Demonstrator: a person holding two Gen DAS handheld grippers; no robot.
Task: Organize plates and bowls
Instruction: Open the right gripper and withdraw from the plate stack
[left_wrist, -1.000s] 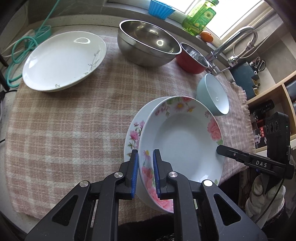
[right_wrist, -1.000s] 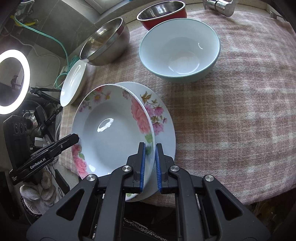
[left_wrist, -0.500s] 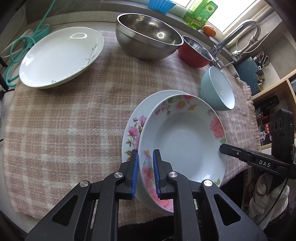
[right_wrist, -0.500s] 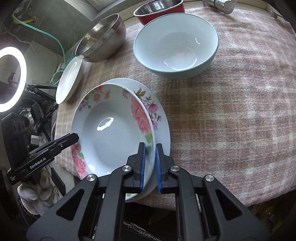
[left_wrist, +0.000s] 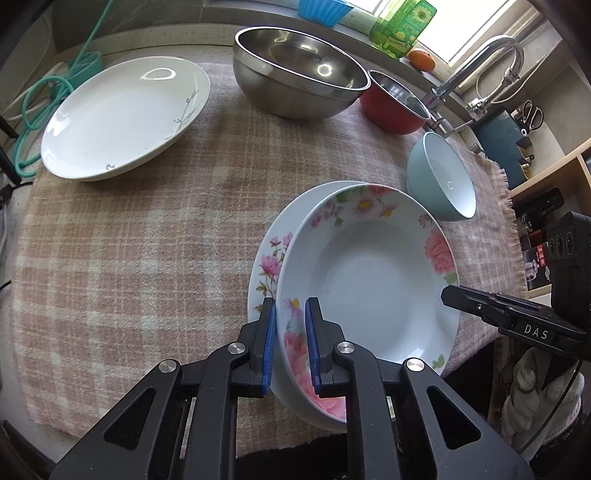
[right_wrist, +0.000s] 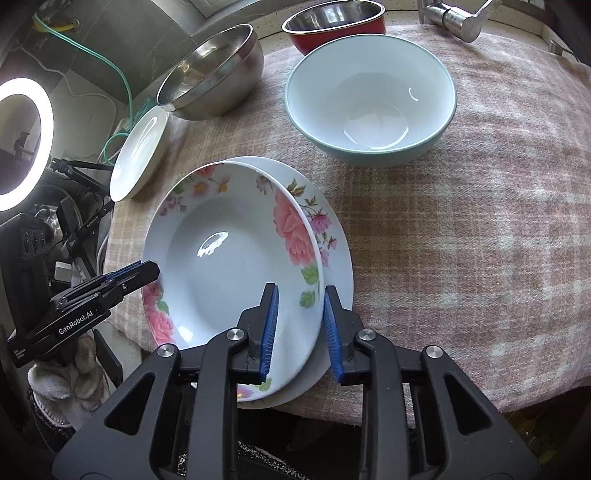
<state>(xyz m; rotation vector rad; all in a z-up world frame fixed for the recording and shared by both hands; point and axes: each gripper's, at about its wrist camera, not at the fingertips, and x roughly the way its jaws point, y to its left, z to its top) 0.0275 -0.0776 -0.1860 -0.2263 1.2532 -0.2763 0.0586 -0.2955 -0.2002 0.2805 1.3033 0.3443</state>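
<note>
A deep floral plate (left_wrist: 369, 280) rests on a second floral plate (left_wrist: 267, 258) at the near edge of the plaid cloth. My left gripper (left_wrist: 290, 343) straddles the top plate's rim, its jaws slightly parted. My right gripper (right_wrist: 300, 332) straddles the opposite rim of the top plate (right_wrist: 229, 266) with a clear gap on both sides; the lower plate (right_wrist: 332, 236) shows beneath. A white plate (left_wrist: 125, 114), a large steel bowl (left_wrist: 299, 74), a red bowl (left_wrist: 391, 103) and a pale green bowl (right_wrist: 369, 99) stand further back.
The plaid cloth (left_wrist: 129, 240) covers the counter. A tap (left_wrist: 476, 62), a green bottle (left_wrist: 402, 22) and an orange (left_wrist: 421, 59) are at the back. A teal hose (left_wrist: 40, 99) lies at the left. A ring light (right_wrist: 22, 140) stands left in the right wrist view.
Both grippers have opened on the top floral plate's rim, the right more than the left. The plate has settled onto the lower floral plate.
</note>
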